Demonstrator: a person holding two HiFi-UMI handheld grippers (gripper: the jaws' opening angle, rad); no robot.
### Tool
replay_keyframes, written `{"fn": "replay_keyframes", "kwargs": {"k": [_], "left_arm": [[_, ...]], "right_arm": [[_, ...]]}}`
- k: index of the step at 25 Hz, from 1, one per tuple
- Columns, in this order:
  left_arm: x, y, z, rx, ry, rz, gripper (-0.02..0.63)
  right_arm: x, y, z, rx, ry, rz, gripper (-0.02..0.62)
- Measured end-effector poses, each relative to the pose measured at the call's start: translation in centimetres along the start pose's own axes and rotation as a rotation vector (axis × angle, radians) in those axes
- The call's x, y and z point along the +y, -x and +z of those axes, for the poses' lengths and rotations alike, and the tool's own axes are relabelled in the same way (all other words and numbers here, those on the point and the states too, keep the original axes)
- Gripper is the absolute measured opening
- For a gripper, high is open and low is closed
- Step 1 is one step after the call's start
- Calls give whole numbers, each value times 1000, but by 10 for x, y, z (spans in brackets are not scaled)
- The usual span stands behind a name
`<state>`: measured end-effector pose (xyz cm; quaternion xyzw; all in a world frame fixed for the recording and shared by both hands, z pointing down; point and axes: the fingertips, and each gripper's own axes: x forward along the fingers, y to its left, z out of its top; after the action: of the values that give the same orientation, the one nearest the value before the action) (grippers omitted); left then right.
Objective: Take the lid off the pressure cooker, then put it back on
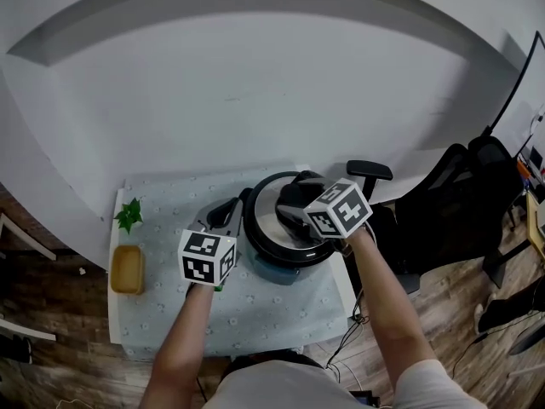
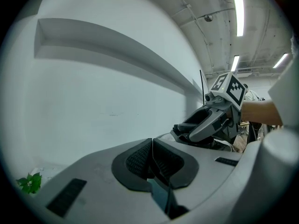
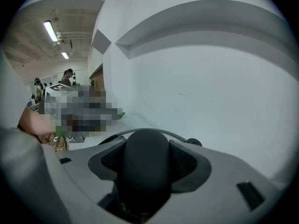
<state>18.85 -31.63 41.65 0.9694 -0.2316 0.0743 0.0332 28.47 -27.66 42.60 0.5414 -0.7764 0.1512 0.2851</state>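
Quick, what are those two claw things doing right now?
Left gripper: closed, nothing between its fingers.
Right gripper: closed on the lid handle.

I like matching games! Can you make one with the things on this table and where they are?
1 lid handle
2 green sprig
3 yellow tray
4 left gripper

A midway along the table's left edge
B between the right gripper's jaws
C shut, left of the cooker
D near the table's far left corner

Pairs: 1-B, 2-D, 3-A, 4-C
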Motion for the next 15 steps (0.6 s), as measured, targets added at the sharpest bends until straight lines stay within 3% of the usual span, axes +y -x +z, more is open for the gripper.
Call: {"fn": "replay_keyframes", "kwargs": {"k": [7,15], "left_arm": [[-1,-5,0,9,-1,39,17],[-11,-9,6,-5,-9,54,17]], "right_arm": [[9,1,1,-7,129,181,276],[11,-1,2,-13,133,183,279]]}}
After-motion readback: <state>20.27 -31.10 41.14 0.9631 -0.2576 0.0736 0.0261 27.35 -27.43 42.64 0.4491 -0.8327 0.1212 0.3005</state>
